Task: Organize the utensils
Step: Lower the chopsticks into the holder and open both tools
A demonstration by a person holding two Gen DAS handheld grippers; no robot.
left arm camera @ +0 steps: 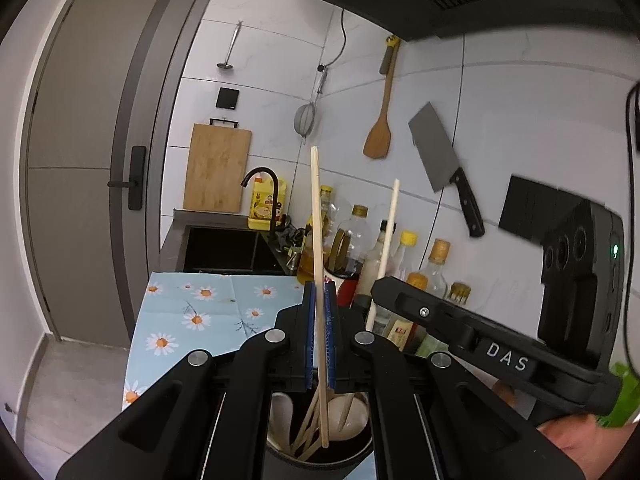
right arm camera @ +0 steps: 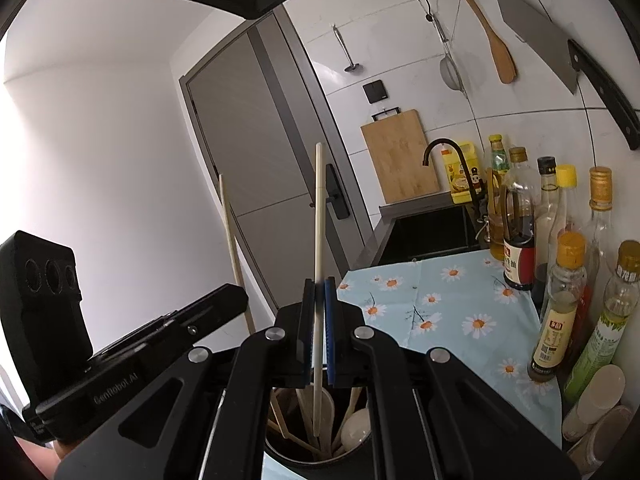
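Observation:
My left gripper (left arm camera: 319, 286) is shut on a wooden chopstick (left arm camera: 316, 216) that stands nearly upright, its lower end inside a dark utensil holder (left arm camera: 320, 462) just below the jaws. My right gripper (right arm camera: 319, 282) is shut on a pale cream chopstick (right arm camera: 318, 208), also upright, with its lower tip in the same utensil holder (right arm camera: 316, 462). Several chopsticks and pale spoons (right arm camera: 354, 430) stand in the holder. The right gripper's body (left arm camera: 480, 340) shows at right in the left wrist view with its cream chopstick (left arm camera: 386, 248); the left gripper's body (right arm camera: 132, 356) shows at left in the right wrist view.
A daisy-print cloth (right arm camera: 460, 312) covers the counter beyond the holder. Several sauce and oil bottles (right arm camera: 560, 304) line the wall side. A black sink (left arm camera: 224, 248) with a dark tap, a wooden cutting board (left arm camera: 218, 168), a cleaver (left arm camera: 444, 164) and a wooden spatula (left arm camera: 380, 128) lie farther back.

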